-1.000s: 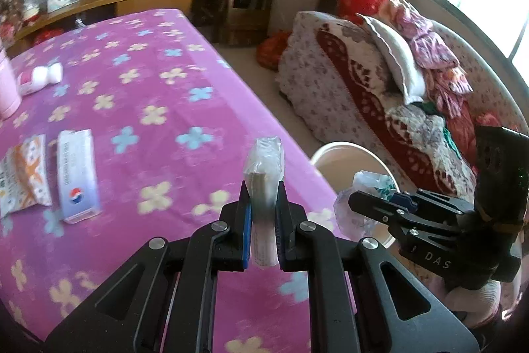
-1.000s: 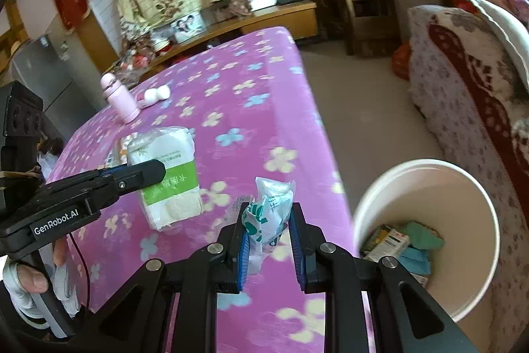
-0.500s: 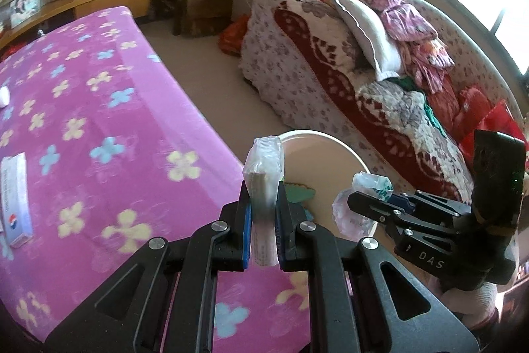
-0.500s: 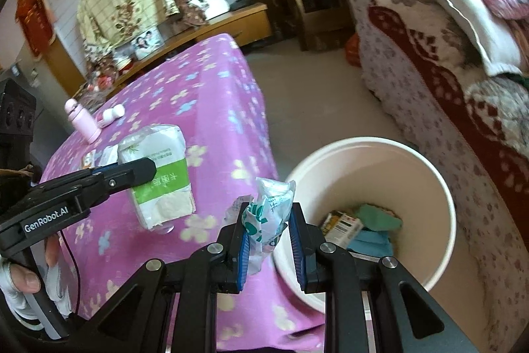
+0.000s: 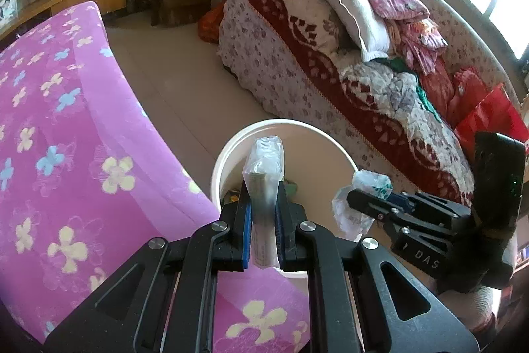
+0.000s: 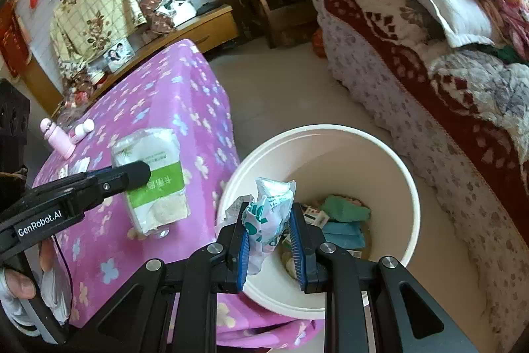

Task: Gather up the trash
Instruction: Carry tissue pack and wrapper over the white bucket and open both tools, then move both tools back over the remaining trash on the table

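We are carrying both loads over the white bin (image 6: 390, 154). Left gripper (image 5: 263, 220) is clamping a tissue pack (image 5: 264, 167); right gripper (image 6: 269, 227) is pinching a crumpled wrapper (image 6: 269, 207). We are centring each above the opening before releasing, clear of the rim.

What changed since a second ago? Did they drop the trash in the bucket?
Not yet. Both grippers swung off the purple table toward the white bucket. The left gripper still clamps its tissue pack, and the right gripper still clamps its crumpled wrapper. Nothing was let go.
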The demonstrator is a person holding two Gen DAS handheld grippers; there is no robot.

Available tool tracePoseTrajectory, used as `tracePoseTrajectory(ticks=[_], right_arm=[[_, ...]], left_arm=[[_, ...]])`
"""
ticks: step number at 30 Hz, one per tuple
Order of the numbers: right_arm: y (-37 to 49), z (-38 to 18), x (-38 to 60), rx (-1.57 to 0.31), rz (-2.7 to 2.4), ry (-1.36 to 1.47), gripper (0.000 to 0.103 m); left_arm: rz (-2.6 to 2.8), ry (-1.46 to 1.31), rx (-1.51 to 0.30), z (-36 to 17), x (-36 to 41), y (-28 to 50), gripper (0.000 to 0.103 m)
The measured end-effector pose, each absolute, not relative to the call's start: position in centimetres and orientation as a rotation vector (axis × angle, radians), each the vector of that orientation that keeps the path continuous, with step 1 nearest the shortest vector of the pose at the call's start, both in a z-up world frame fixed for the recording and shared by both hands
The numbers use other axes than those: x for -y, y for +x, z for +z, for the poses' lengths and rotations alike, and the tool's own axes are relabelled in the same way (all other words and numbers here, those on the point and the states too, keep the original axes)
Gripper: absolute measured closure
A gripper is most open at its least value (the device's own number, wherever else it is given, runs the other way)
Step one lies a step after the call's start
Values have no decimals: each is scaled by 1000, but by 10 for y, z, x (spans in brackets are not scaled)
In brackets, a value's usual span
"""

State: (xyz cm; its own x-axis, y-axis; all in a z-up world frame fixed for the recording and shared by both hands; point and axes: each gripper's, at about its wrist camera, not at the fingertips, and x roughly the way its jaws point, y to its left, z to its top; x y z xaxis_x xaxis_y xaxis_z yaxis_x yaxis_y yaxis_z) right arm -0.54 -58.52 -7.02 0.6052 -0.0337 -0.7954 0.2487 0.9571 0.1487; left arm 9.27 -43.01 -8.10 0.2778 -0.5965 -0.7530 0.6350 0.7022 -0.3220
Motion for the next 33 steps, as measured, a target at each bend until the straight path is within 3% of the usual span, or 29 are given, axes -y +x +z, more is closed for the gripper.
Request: tracePoseTrajectory(ticks=[14,15,17,19,21,33], right_arm=[[-4,-85,610,-930,-228,278,82],[-3,-86,611,-932,-235,281,73],[-2,-89,615,-937,-254,294,61],[-3,-90,617,-933,-263,297,60],[-3,-90,617,-936,-265,295,60],[-2,-93,607,-948,-241,287,60]], left_arm=[[-832,52,-998,-94,448,96,93],[-830,49,-997,-94,448,97,93],[-829,44,-1003,-95,450,98,88],[-834,36,-1007,-95,450,100,69],[-834,24,-1004,-96,449,100,62],[-799,29,-1004,-97,433,102,62]])
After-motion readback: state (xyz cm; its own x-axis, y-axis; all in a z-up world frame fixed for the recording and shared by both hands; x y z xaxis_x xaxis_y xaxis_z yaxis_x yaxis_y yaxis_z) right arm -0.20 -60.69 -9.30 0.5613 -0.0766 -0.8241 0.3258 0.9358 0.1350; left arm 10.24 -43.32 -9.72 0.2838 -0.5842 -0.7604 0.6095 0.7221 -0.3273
